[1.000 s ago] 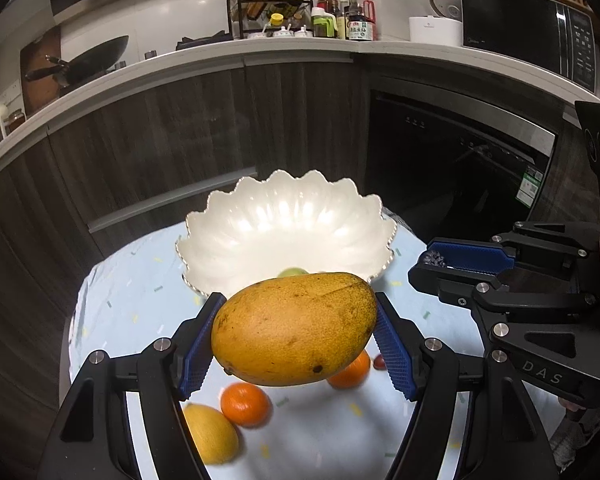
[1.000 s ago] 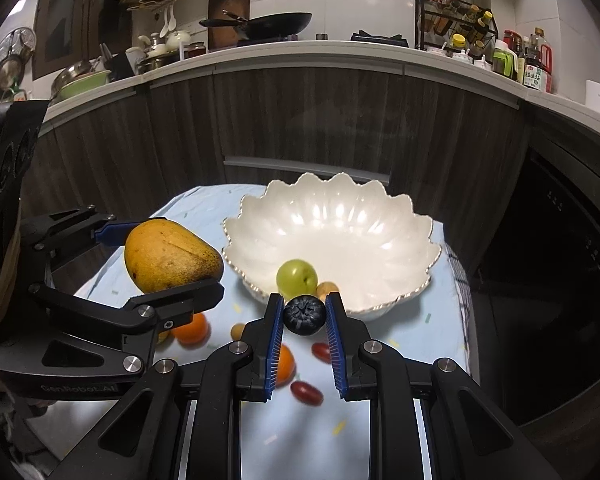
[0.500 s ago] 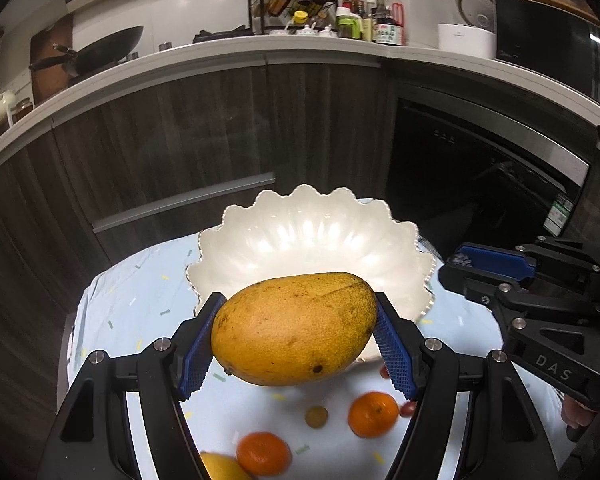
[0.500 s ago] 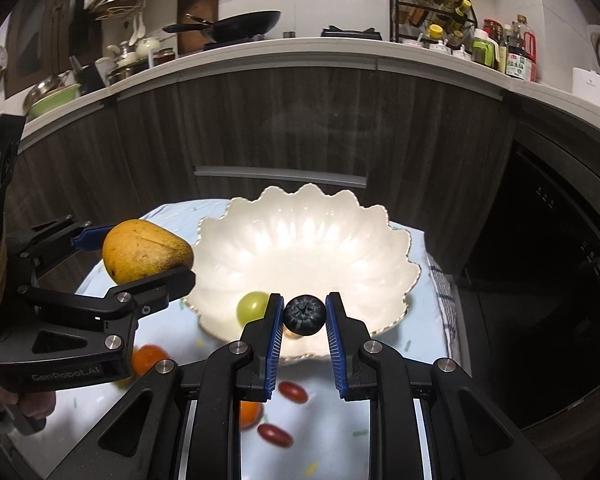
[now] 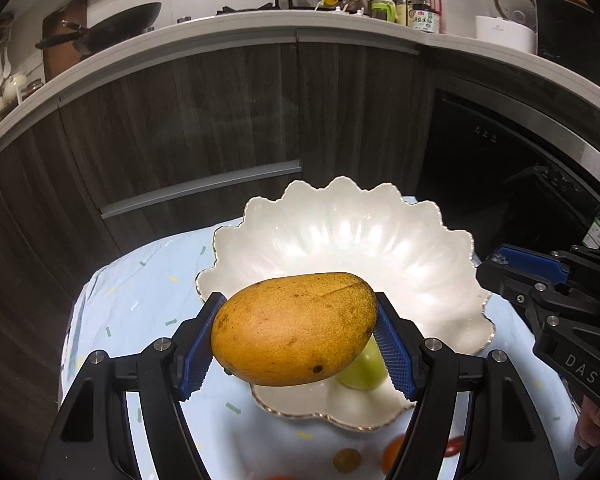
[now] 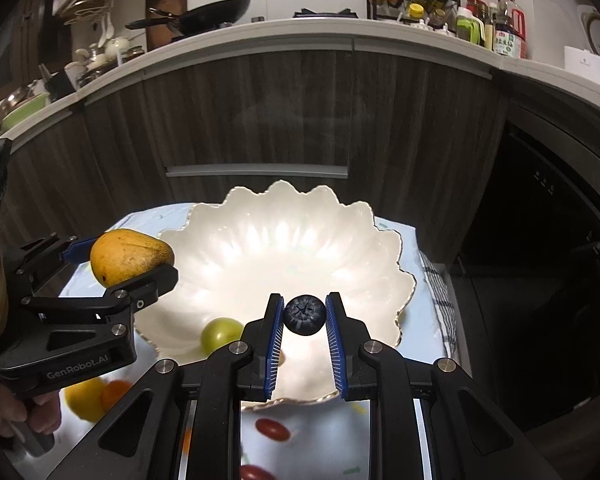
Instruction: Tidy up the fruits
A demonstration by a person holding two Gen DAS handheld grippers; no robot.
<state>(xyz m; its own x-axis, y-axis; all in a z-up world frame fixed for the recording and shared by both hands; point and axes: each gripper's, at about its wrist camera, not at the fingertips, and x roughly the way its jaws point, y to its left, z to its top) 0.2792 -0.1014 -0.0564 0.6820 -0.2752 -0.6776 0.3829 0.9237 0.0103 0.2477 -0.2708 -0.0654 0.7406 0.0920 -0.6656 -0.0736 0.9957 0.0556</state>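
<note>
My left gripper (image 5: 296,330) is shut on a yellow-orange mango (image 5: 294,328) and holds it over the near left rim of the white scalloped bowl (image 5: 340,232). The mango also shows in the right wrist view (image 6: 130,256). My right gripper (image 6: 304,316) is shut on a dark blueberry (image 6: 304,314) above the bowl's (image 6: 292,236) near side. A green fruit (image 6: 220,334) lies in the bowl; it also shows in the left wrist view (image 5: 362,366), partly hidden by the mango.
The bowl stands on a light blue cloth (image 5: 140,292) over a small table. Red cherry tomatoes (image 6: 272,430), an orange (image 6: 114,396), a yellow fruit (image 6: 82,400) and a small brown fruit (image 5: 346,460) lie on the cloth near me. Dark cabinets (image 6: 260,120) rise behind.
Both grippers have moved forward toward the bowl with their fruits held. The mango is now over the bowl's near rim and the blueberry over the bowl's near side.
</note>
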